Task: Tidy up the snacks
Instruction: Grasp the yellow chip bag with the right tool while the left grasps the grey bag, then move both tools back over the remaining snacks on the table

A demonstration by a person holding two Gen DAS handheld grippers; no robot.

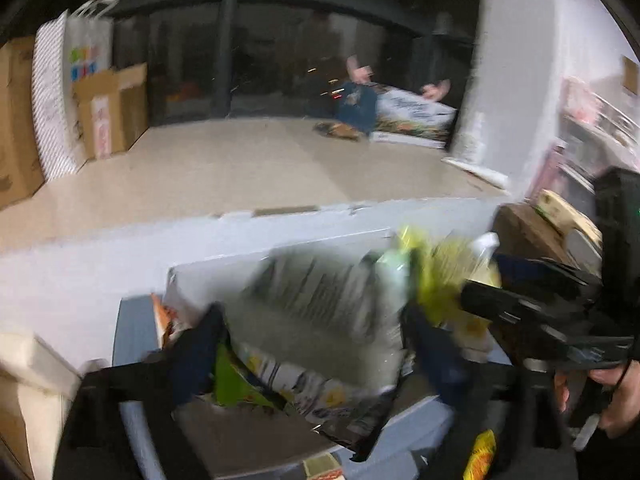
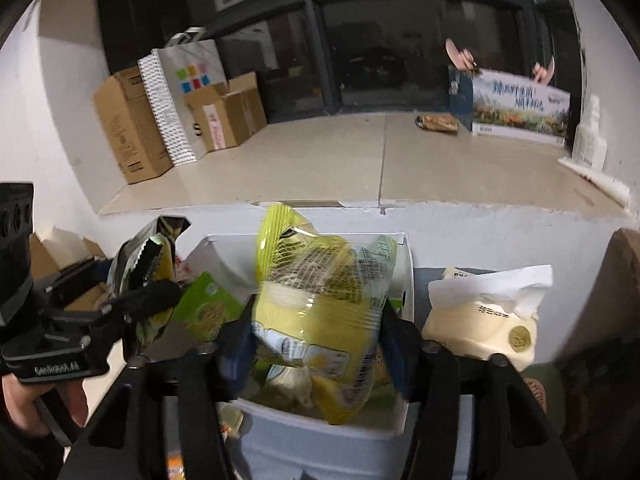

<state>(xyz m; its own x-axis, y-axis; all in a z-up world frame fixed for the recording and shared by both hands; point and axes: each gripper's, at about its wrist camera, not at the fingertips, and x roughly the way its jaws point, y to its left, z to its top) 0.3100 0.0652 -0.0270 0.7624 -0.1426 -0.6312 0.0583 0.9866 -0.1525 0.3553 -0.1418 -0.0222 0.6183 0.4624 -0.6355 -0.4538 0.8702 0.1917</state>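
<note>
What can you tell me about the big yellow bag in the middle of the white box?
The yellow crinkly plastic snack bag is shiny and partly see-through, with pale snacks showing inside, a printed label and a barcode low down. Its sealed top edge pokes up, tilted left. It stands in the white cardboard box on other packets, between the fingers of the right gripper, which look spread at its sides; whether they touch it is unclear. A green packet lies beside it on the left.
</note>
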